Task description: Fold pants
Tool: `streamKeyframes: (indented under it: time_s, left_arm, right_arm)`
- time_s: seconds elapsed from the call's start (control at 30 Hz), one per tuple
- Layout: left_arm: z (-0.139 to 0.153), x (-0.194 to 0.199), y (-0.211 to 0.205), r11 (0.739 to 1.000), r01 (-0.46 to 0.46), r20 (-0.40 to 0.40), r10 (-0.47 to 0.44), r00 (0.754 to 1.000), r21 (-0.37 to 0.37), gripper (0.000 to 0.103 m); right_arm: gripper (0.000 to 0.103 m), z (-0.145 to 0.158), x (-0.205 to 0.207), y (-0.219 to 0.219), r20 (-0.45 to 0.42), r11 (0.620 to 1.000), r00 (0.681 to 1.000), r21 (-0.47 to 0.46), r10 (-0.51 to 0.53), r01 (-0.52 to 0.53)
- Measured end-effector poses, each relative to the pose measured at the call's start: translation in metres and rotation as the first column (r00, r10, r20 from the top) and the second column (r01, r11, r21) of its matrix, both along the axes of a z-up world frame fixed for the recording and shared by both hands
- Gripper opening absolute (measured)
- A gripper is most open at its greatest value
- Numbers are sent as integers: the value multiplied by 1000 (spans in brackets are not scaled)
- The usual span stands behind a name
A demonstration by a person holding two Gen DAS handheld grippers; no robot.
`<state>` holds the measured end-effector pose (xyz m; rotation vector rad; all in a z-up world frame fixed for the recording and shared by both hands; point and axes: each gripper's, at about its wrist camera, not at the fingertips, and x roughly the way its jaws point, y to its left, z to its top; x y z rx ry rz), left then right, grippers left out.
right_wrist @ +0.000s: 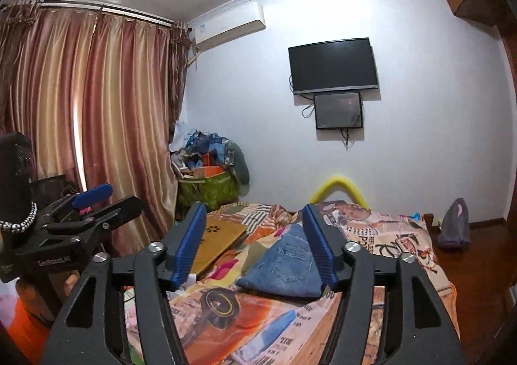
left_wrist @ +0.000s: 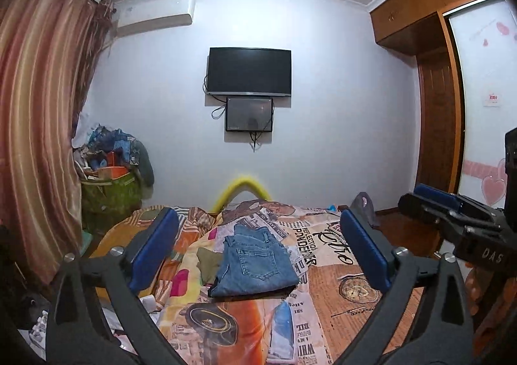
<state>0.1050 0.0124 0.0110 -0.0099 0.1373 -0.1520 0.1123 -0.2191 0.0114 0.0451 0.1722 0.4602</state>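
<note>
Room: pale walls are seen, with a television (left_wrist: 249, 71) mounted above a smaller screen (left_wrist: 249, 115), an air conditioner (right_wrist: 230, 26) fixed near the ceiling, and striped curtains (right_wrist: 97, 100) hung at the window side.
Corner: a green bag (right_wrist: 208, 189) heaped with clothes is placed beside the curtains.
Surface: a bed is covered by a printed bedspread (left_wrist: 326, 271) with newspaper motifs; a yellow padded rail (left_wrist: 240, 189) is visible at its far end.
Pants: blue jeans (left_wrist: 255, 265) are laid folded on the bedspread, a back pocket facing up, with an olive cloth (left_wrist: 206, 263) touching their left edge.
Left gripper (left_wrist: 258, 252): it is held above the near part of the bed, its blue pads (left_wrist: 155, 248) spread wide apart, nothing between them; the jeans are framed in the gap but not touched.
Right gripper (right_wrist: 255, 245): it is held raised beside the left one, its fingers parted, nothing gripped; the jeans are seen beyond the pads (right_wrist: 318, 248).
Other: a tan board (right_wrist: 216, 242) is laid on the left side of the bed.
</note>
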Motion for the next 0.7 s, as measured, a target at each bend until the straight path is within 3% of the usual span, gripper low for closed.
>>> streamKeyframes:
  time_s: [0.07, 0.33, 0.7]
  left_arm:
    - [-2, -5, 1, 1000, -1, -2, 1, 1000, 2, 102]
    - [-12, -14, 0, 1000, -2, -17, 2, 1000, 2, 102]
    - [-23, -10, 1, 1000, -8, -39, 7, 999, -6, 102]
  right_arm:
    - [74, -5, -4, 0, 5, 1000, 1000, 6, -19, 18]
    - [103, -6, -11, -3, 20, 997, 997, 15, -74, 74]
    - [103, -13, -19, -2, 23, 996, 996, 6, -85, 85]
